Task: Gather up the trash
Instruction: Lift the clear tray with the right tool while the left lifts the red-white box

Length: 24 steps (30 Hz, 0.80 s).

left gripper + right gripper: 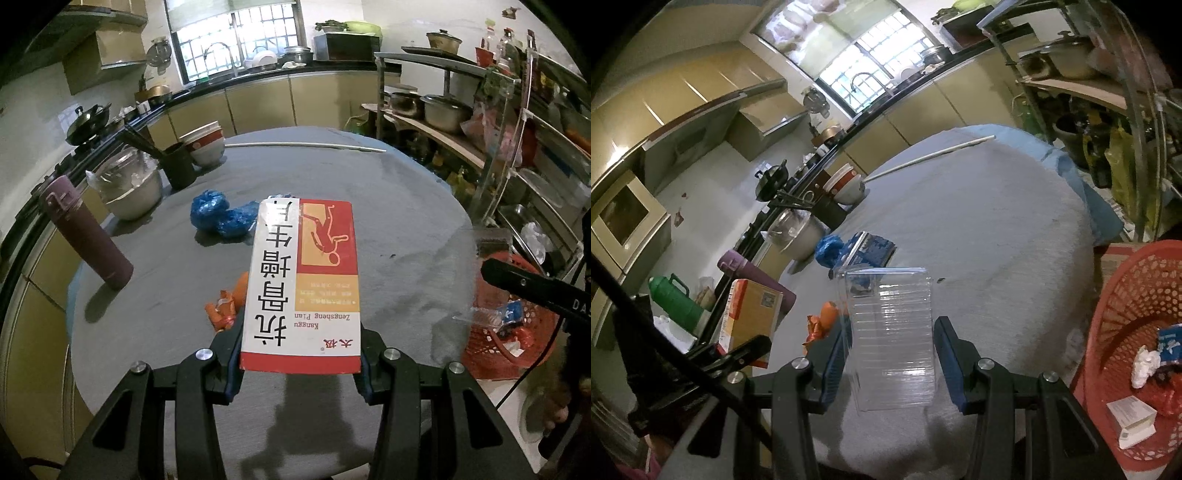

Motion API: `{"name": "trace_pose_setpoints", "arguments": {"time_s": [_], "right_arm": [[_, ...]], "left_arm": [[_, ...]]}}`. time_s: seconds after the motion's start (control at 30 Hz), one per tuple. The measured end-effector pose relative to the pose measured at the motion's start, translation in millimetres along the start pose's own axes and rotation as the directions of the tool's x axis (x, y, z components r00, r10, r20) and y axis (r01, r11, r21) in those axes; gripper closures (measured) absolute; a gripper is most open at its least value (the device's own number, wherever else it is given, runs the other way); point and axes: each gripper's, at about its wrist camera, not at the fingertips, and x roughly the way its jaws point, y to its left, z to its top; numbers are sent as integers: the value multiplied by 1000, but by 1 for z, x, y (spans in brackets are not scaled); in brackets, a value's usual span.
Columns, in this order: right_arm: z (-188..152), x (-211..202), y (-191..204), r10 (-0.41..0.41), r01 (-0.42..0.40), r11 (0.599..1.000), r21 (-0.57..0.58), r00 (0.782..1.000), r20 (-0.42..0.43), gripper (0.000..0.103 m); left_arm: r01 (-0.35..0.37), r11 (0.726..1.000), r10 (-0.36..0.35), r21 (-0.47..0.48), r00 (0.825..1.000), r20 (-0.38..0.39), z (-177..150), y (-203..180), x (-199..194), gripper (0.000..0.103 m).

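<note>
Kitchen tabletop (388, 206): left gripper (299, 365) clamps the medicine box (301, 280), right gripper (890, 365) holds a clear plastic tray (892, 339); red basket (1126, 302) lies right, nearer the right gripper.

**Both grippers loaded, held side by side**

Left gripper (300, 373): pitched steeply downward, clamped on the near end of a red-and-white carton (301, 280). Blue-lined fingertips (236, 369) pressed flat against its two long sides, carton carried out ahead along the fingers.

Right gripper (891, 363): angled more gently downward, closed across a clear plastic box (892, 339), gripped low on its side walls and held up between the pads. Slightly rolled, to judge by the tilted view.

Seen from the right wrist camera, at lower left: the left gripper alongside and near. Seen from the left wrist camera, at the right edge: a dark bar of the right gripper, with blurred fingers of the right hand (556, 410) beneath.
</note>
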Motion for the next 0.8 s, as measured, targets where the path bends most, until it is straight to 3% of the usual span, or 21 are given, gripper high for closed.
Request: {"name": "trace_pose_setpoints", "arguments": {"time_s": [0.8], "right_arm": [[-5,-42,-21,-22,19,999,51,998,59,54]], "left_arm": [[16,998,-18,62,999,30,10,-40,-10,53]]}}
